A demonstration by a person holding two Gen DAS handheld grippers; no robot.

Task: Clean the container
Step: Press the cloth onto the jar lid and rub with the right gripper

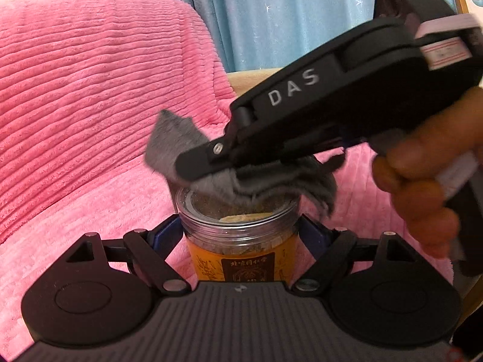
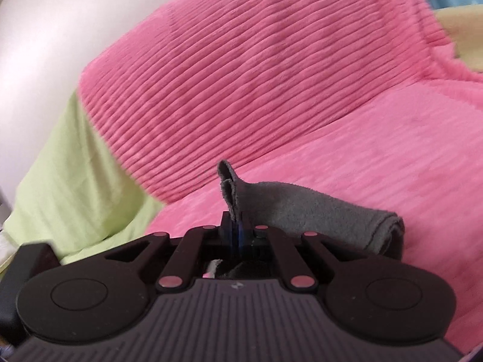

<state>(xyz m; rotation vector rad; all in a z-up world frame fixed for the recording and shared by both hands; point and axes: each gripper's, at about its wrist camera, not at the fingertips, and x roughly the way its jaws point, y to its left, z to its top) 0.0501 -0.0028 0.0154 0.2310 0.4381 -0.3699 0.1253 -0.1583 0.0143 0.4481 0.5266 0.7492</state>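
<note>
A clear plastic jar (image 1: 238, 235) with an orange label and a brown patch stands upright between the blue pads of my left gripper (image 1: 240, 230), which is shut on it just below the lid. My right gripper (image 1: 193, 169) reaches in from the right, held by a hand (image 1: 422, 187), and presses a folded grey cloth (image 1: 256, 184) onto the jar's clear lid. In the right wrist view the right gripper (image 2: 237, 232) is shut on the grey cloth (image 2: 317, 214), which bunches to the right of its fingers. The jar is hidden in that view.
A pink ribbed plush blanket (image 1: 90, 90) covers the seat and back behind the jar. A blue star-pattern curtain (image 1: 271, 15) hangs at the back. A light green cloth (image 2: 75, 181) lies to the left of the pink blanket, against a white wall (image 2: 45, 30).
</note>
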